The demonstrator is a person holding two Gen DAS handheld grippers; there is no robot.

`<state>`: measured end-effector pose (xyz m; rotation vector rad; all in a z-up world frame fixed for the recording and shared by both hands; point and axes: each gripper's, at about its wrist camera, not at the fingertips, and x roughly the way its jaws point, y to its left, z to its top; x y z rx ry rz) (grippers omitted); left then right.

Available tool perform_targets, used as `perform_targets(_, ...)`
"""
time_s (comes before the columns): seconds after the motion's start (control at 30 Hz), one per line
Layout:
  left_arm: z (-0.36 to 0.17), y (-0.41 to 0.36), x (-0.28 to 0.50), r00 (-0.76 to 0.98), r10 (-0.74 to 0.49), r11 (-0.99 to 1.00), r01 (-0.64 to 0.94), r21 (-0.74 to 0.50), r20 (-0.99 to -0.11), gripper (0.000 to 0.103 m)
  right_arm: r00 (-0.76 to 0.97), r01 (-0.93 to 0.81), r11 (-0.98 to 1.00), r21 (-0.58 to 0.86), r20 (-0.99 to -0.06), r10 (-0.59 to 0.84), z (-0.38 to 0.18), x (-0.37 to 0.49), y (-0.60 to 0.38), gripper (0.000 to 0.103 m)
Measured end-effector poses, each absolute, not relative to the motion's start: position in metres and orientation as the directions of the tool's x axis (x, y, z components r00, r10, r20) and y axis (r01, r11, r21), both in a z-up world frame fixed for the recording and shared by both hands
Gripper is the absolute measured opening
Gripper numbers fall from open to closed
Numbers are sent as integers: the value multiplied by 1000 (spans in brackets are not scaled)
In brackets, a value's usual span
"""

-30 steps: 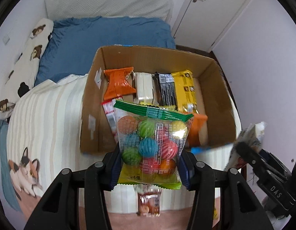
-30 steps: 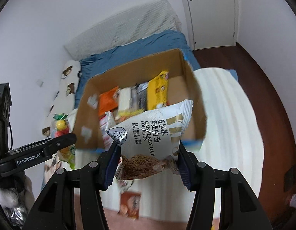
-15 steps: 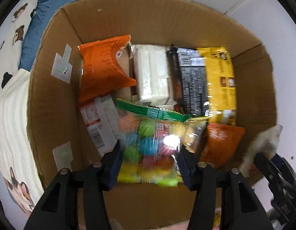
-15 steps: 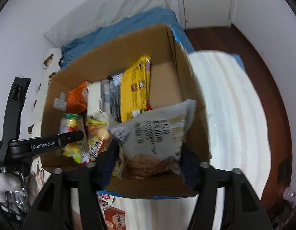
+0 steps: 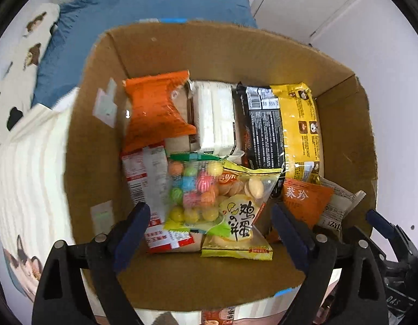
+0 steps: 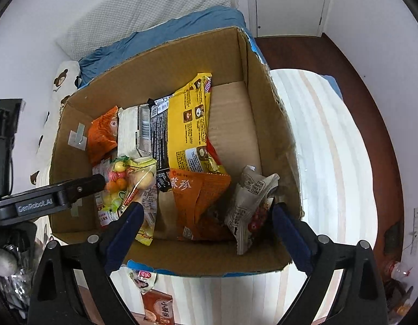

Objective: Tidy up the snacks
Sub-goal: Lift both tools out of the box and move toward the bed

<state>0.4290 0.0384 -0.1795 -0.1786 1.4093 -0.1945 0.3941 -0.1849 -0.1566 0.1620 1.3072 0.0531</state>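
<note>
Both my tools, left [image 5: 210, 223] and right [image 6: 206, 224], gape empty over the box [image 6: 274, 146], candy bag [image 5: 191, 189] and cookie pack [image 6: 246, 205] lying inside.

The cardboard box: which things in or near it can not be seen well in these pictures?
- Box floor, left wrist view: mostly covered by packets.
- Brown packet on the bed, right wrist view: cut off by the lower edge.
- White packet, left wrist view: mostly hidden behind the orange packet.
</note>
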Motion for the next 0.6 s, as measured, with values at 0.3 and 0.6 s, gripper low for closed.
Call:
perform_targets(0.3, -128, 55, 374, 336, -151, 987, 6, -159, -930, 92, 316, 3, 995, 98, -944, 92, -133, 364, -174, 98)
perform_targets(0.6, -90, 61, 313, 505, -53, 998, -11, -68, -862, 92, 402, -30, 997, 77, -912, 83, -100, 315, -163, 98)
